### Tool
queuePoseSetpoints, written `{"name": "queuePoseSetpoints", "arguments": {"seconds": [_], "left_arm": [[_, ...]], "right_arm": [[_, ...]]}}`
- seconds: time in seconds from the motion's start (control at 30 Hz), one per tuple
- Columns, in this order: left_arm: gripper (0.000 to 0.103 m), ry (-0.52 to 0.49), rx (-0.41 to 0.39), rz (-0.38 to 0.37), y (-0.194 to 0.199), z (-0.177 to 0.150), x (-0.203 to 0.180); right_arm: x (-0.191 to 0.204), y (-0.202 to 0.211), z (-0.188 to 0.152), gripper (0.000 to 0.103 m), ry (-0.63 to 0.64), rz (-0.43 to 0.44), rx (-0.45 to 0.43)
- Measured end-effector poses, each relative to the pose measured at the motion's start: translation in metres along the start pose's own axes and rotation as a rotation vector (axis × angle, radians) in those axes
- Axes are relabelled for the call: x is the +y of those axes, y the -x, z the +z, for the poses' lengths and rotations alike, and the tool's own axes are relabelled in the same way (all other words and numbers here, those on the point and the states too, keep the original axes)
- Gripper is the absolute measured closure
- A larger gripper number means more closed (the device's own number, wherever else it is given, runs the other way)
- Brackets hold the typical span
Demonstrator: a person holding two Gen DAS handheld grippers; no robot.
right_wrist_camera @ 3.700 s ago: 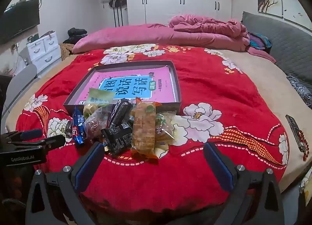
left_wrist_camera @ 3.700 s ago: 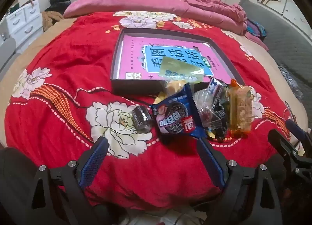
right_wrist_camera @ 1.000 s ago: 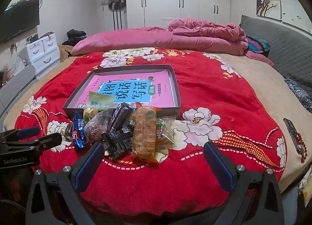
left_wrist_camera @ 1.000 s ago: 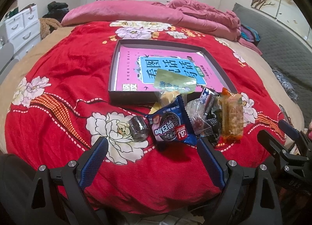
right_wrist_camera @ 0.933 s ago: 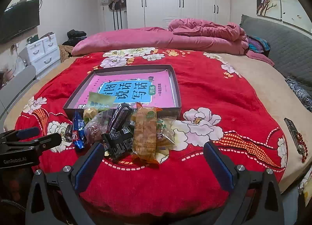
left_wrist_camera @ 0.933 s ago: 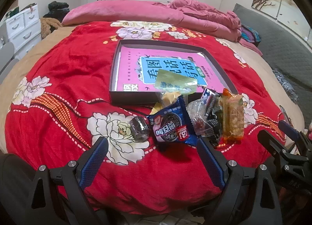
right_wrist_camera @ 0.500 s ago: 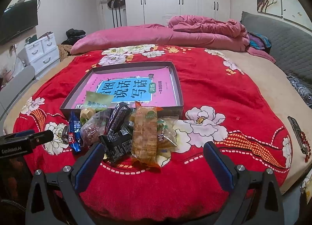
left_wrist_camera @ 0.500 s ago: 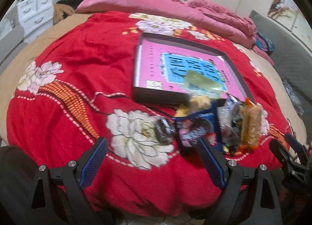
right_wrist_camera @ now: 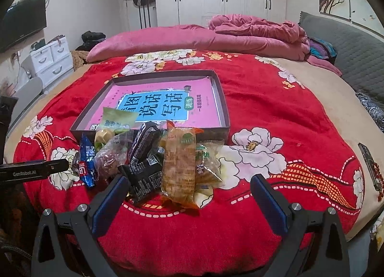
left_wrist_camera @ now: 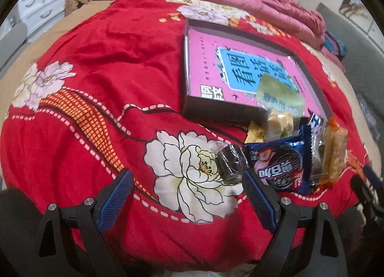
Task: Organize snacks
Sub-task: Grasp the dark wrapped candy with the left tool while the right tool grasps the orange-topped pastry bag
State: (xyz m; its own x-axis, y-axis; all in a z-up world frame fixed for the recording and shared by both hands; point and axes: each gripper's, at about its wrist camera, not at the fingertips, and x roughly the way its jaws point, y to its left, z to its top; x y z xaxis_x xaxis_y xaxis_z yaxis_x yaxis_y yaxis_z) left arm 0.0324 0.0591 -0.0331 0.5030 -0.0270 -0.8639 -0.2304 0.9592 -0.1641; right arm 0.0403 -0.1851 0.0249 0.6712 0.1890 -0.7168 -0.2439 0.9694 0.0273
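Beyond the gaping left tool [left_wrist_camera: 188, 187], the dark wrapped snack [left_wrist_camera: 232, 161] lies.

Snack packets [right_wrist_camera: 153, 157] piled on the bed overlap, hiding those underneath; a green packet [left_wrist_camera: 279, 95] covers part of the pink book [left_wrist_camera: 211, 65], its small print unreadable.

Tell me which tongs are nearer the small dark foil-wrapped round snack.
Left. The left tongs hover just before the small dark foil-wrapped round snack; the right tongs sit across the pile.
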Motion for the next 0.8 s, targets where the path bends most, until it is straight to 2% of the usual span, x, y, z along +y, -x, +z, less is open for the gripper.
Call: {"name": "queuePoseSetpoints", "arguments": {"seconds": [0.13,0.27,0.4,0.47,0.53,0.7,0.8], "left_arm": [[0.02,-0.06,0.015,-0.039,-0.003,0.004,-0.006],[0.023,-0.129,0.015,-0.055,-0.005,0.006,-0.017],[0.031,-0.158,0.016,-0.068,-0.008,0.011,-0.022],[0.035,-0.167,0.017,-0.072,-0.01,0.011,-0.023],[0.039,-0.17,0.019,-0.088,-0.012,0.012,-0.024],[0.049,-0.184,0.023,-0.12,-0.015,0.013,-0.029],[0.05,-0.185,0.025,-0.125,-0.016,0.013,-0.03]], "right_arm": [[-0.002,-0.003,0.0,0.001,-0.004,0.0,0.006],[-0.003,-0.006,0.001,0.001,-0.009,0.0,0.013],[-0.004,-0.01,0.005,0.001,-0.014,-0.002,0.014],[-0.004,-0.013,0.007,0.004,-0.023,0.007,0.028],[-0.004,-0.017,0.009,0.017,-0.028,0.027,0.037],[0.003,-0.027,0.014,0.034,-0.006,0.034,0.044],[0.006,-0.034,0.017,0.045,0.011,0.044,0.05]]}}
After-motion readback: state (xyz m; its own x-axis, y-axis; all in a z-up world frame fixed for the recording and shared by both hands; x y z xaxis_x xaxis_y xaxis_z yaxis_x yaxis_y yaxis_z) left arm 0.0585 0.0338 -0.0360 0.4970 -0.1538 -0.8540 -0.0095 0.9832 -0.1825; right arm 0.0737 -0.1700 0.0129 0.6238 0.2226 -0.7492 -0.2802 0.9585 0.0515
